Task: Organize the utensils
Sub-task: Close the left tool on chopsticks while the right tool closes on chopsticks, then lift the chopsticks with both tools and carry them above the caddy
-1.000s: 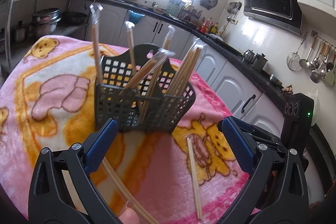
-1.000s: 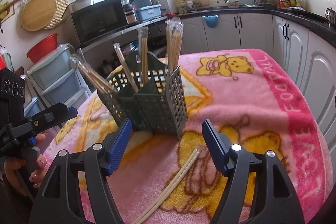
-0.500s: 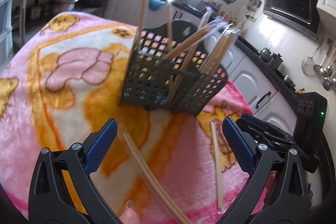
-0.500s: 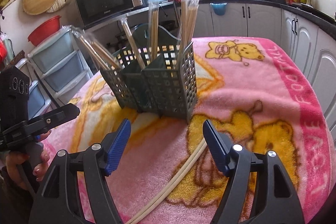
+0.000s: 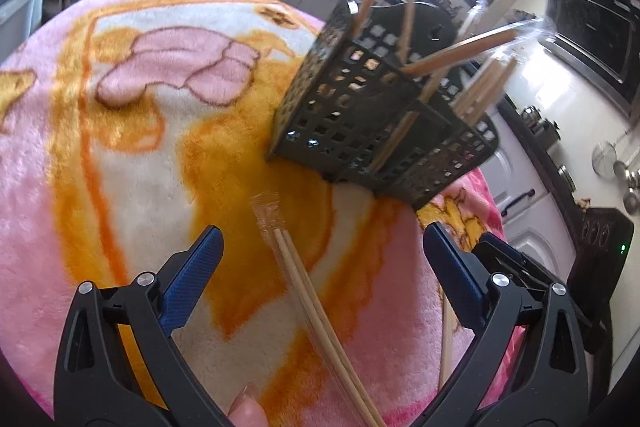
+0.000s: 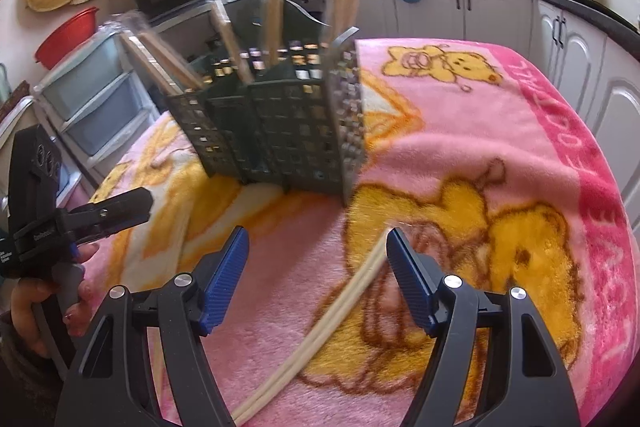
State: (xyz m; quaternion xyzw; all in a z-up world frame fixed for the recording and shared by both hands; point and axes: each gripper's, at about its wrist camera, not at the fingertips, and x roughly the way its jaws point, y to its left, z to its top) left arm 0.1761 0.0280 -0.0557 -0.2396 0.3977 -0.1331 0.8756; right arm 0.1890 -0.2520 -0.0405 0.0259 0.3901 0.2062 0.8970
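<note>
In the left wrist view, the left gripper (image 5: 320, 255) is hanging with its blue-padded jaws spread wide and gripping nothing, above a plastic-sleeved pair of wooden chopsticks (image 5: 308, 291) lying on the pink and orange cartoon-bear blanket (image 5: 120, 155). The dark grey perforated plastic utensil caddy (image 5: 360, 123) is standing beyond, holding more wrapped chopsticks.

In the right wrist view, the right gripper (image 6: 316, 267) is likewise gaping empty over a pale chopstick pair (image 6: 340, 303) just before the caddy (image 6: 288, 135).

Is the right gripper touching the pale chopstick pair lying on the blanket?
Cannot tell. In the right wrist view the right gripper stands open over the chopstick pair, whose tip sits beside the right-hand pad, blurred.
</note>
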